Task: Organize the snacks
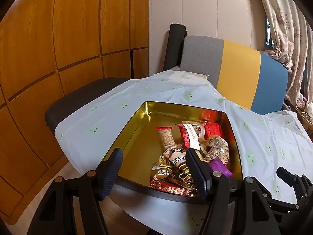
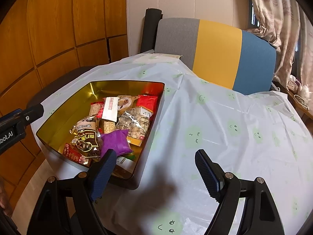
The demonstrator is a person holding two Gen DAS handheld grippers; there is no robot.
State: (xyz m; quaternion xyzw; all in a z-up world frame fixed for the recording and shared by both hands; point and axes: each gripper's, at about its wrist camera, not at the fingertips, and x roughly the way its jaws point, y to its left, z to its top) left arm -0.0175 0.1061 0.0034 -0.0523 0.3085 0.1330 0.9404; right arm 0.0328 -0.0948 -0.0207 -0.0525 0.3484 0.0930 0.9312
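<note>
Holding both grippers above the counter (image 2: 225, 117), you have nothing gripped in either one.

Item 1: gold-lined tin (image 2: 64, 105). It sits on the counter's pale cloth printed with green faces (image 2: 195, 137), towards the left in the right wrist view. Its left half is bare gold floor; the snacks are heaped in the right half.

Item 2: snacks, all inside the tin.
- purple packet (image 2: 116, 142), near the front, lying on other wrappers.
- dark brown and gold packet (image 2: 87, 141), just left of the purple one and touching it.
- clear bag of round crackers (image 2: 135, 125), against the right wall.
- white-labelled red wrapper (image 2: 109, 108), lying across the middle of the heap.
- red packet (image 2: 146, 101), at the far right corner.
- cereal bar in a clear wrapper with red ends (image 1: 166, 139), at the left edge of the heap.

Item 3: left gripper (image 1: 154, 173). Your jaws stand released over the near edge of the tin, the right finger above the snacks, touching none that you can make out.

Item 4: right gripper (image 2: 154, 173). Your jaws are released, with only cloth between them; the left finger overlaps the tin's near corner in view.

Item 5: surroundings. Chair back in grey, yellow and blue (image 2: 215, 49) beyond the counter; wooden panelled wall (image 2: 58, 29) on the left; patterned curtain (image 2: 283, 19) on the right.
</note>
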